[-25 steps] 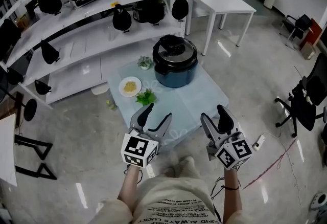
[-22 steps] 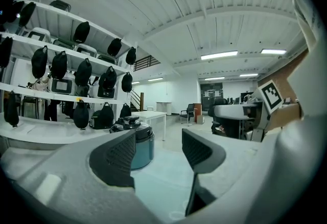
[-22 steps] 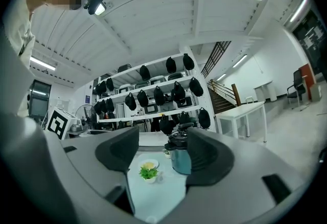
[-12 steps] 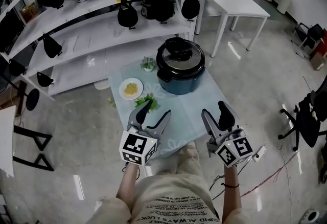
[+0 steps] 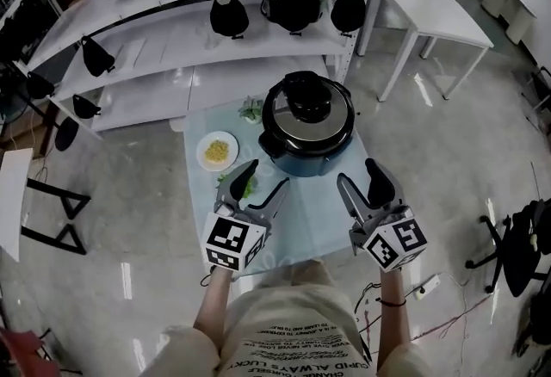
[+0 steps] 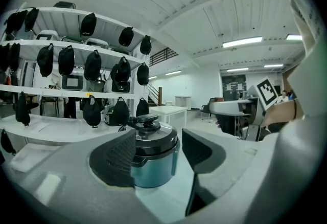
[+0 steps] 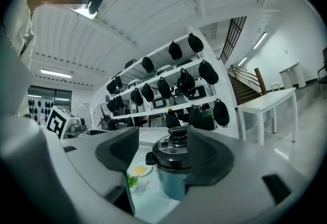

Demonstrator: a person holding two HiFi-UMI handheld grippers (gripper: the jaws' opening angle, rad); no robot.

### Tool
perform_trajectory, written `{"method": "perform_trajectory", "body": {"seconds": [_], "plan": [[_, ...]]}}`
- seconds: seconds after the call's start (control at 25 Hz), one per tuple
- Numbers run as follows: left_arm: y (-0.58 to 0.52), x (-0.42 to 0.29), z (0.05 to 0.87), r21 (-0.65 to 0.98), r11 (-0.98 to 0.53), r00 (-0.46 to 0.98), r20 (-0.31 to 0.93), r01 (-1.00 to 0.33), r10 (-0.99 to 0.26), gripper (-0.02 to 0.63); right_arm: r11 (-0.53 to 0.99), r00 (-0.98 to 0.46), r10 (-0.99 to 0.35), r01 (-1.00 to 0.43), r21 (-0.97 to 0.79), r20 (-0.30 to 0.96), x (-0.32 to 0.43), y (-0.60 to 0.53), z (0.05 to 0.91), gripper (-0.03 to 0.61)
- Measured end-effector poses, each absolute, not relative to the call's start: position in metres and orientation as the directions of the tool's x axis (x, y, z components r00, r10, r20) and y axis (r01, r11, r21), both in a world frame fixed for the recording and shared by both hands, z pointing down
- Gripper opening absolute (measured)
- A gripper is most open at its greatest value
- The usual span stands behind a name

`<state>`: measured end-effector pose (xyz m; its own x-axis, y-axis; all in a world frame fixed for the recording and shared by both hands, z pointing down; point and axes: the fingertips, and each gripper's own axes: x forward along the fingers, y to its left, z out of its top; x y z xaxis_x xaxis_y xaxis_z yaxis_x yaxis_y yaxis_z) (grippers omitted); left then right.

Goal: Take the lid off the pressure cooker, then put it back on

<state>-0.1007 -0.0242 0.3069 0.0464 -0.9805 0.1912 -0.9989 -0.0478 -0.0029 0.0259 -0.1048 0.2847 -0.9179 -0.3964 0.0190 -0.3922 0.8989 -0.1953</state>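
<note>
We're holding the left gripper (image 5: pixel 265 179) and right gripper (image 5: pixel 360 176) over the near edge of the tabletop (image 5: pixel 318 199). Jaws are spread wide on both, gripping nothing. The pressure cooker (image 5: pixel 307 139) sits at the far end with its lid (image 5: pixel 307 111) on, clear of both grippers. There's a plate (image 5: pixel 218 150) just to its left.

A big open lab hall: white shelves (image 5: pixel 172 31) of cooking appliances (image 5: pixel 293 5), polished floor (image 5: pixel 112 220), office chair (image 5: pixel 525 246)
</note>
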Motion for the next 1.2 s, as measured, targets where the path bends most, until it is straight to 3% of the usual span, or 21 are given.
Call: {"method": "perform_trajectory", "body": {"seconds": [0.72, 1.2], "plan": [[-0.111, -0.123, 0.318, -0.036, 0.141, -0.146, 0.247, -0.989, -0.958, 0.268, 0.975, -0.988, -0.132, -0.143, -0.169, 0.076, -0.027, -0.205, 0.298, 0.277], [-0.144, -0.141, 0.327, -0.083, 0.134, -0.153, 0.303, -0.987, -0.941, 0.268, 0.989, -0.991, 0.012, -0.008, -0.148, 0.133, -0.066, -0.232, 0.317, 0.293]]}}
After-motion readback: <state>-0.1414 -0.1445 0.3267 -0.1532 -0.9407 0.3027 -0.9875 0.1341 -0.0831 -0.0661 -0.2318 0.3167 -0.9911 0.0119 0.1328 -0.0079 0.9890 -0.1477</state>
